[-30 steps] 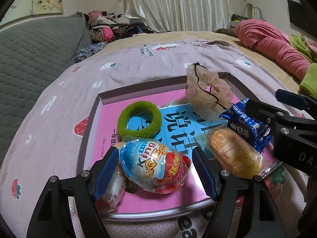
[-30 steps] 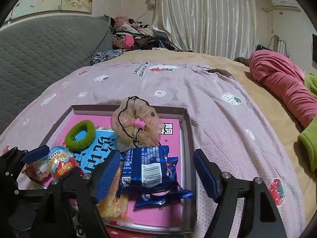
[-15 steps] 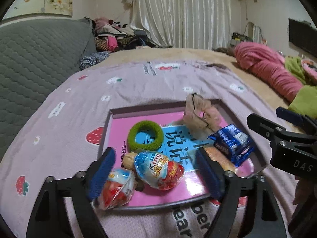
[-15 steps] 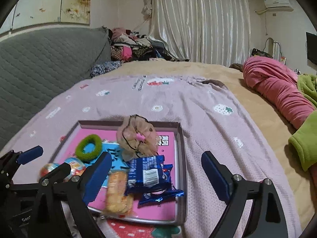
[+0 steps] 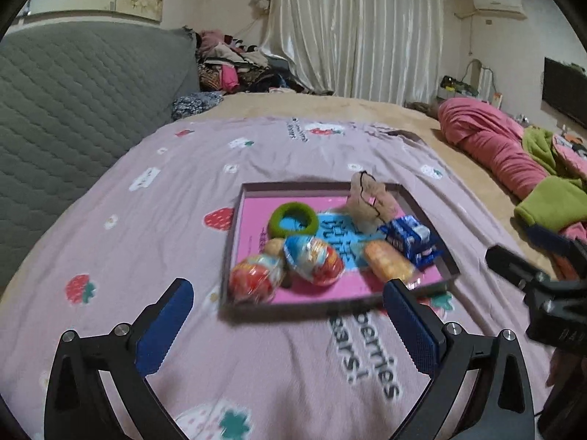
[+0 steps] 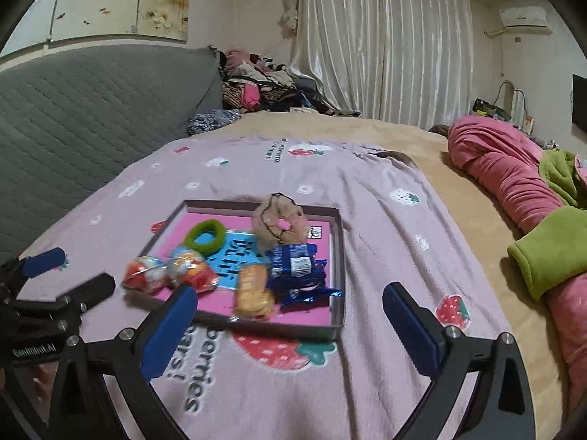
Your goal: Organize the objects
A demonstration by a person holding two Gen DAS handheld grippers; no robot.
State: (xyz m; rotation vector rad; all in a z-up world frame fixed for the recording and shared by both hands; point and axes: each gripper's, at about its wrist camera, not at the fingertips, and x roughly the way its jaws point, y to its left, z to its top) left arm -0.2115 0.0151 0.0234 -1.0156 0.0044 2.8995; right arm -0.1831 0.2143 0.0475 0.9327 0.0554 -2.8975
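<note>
From where I stand, the sorting looks about finished: the shallow tray point(image 5: 429, 216) on the lilac blanket point(image 5: 154, 227) holds everything I can see, with the green hair ring point(image 5: 293, 219) and beige scrunchie point(image 5: 370, 201) along its far edge and the foil eggs point(image 5: 313, 259), biscuit packet point(image 5: 389, 266) and blue cookie pack point(image 5: 411, 235) along the near edge. Nothing loose lies on the blanket. The left gripper point(image 5: 290, 324) and right gripper point(image 6: 290, 330) hang short of the near edge, jaws opening wide, both empty.

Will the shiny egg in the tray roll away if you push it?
Probably a little. The foil-wrapped egg is rounded, so it could wobble or roll, but the red egg and tray wall would likely stop it. Its wrapper looks slippery.
</note>
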